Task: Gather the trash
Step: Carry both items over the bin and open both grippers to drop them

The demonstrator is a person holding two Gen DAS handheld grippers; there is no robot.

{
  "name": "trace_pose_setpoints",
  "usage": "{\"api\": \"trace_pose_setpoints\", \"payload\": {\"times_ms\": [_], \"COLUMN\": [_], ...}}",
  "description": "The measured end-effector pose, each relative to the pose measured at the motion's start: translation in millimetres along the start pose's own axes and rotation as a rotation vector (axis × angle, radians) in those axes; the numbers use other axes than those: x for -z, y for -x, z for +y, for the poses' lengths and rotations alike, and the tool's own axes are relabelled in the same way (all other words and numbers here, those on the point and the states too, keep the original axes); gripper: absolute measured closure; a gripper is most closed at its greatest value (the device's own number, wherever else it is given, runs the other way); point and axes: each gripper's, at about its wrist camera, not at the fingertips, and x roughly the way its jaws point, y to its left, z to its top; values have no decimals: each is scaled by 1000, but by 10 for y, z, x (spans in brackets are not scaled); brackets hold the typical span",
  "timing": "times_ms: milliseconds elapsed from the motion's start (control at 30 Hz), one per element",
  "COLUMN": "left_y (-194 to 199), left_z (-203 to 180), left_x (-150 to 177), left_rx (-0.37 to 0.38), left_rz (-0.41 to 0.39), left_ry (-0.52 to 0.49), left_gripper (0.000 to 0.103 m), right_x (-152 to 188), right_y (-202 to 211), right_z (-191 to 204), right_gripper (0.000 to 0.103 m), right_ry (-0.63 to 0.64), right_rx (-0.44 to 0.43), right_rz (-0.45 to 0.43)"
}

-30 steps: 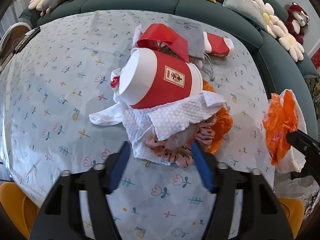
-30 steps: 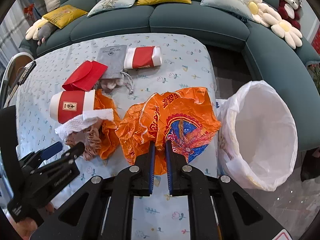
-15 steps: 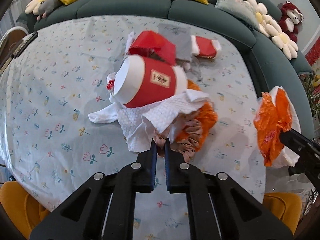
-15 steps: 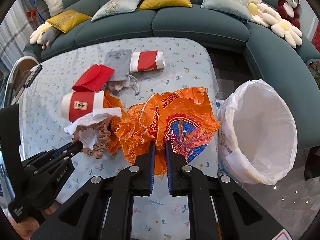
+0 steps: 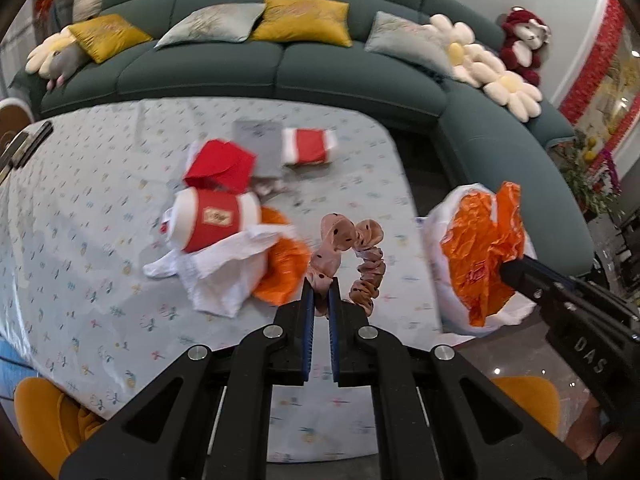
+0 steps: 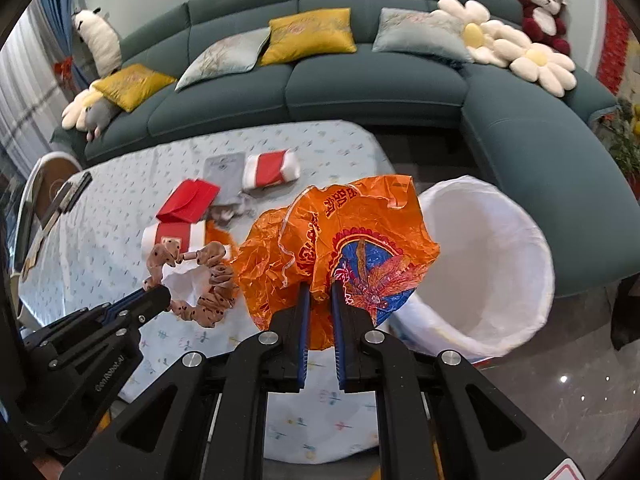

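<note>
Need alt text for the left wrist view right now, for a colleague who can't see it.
The left gripper pinches a pink dotted scrunchie above the floral tablecloth. Behind lie a red-and-white cup and white paper towel; at right, the right gripper holds an orange plastic bag.

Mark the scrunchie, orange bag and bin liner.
scrunchie (image 5: 370, 264), left wrist view, hanging loop.
orange bag (image 6: 352, 232), right wrist view, printed middle.
bin liner (image 6: 516, 216), right wrist view, far rim.
</note>
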Motion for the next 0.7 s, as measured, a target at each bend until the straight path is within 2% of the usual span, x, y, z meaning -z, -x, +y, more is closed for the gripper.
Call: {"api": "trace_pose_setpoints", "payload": {"times_ms": [367,700], "left_y": [65,-335], "left_z": [-952,-1714], "left_x": [-128,-254], "left_rx": [88,160], "left_rz": [-38,-8], "left_ry": [-143,-226], "left_gripper": [97,96], "right_x": [16,57], "right_y": [270,152], "right_z": [-863,-1500], "right_gripper": [93,92], "right_ry": [-122,-207], "right_rx": [82,139], "right_rz": [-62,-57]}}
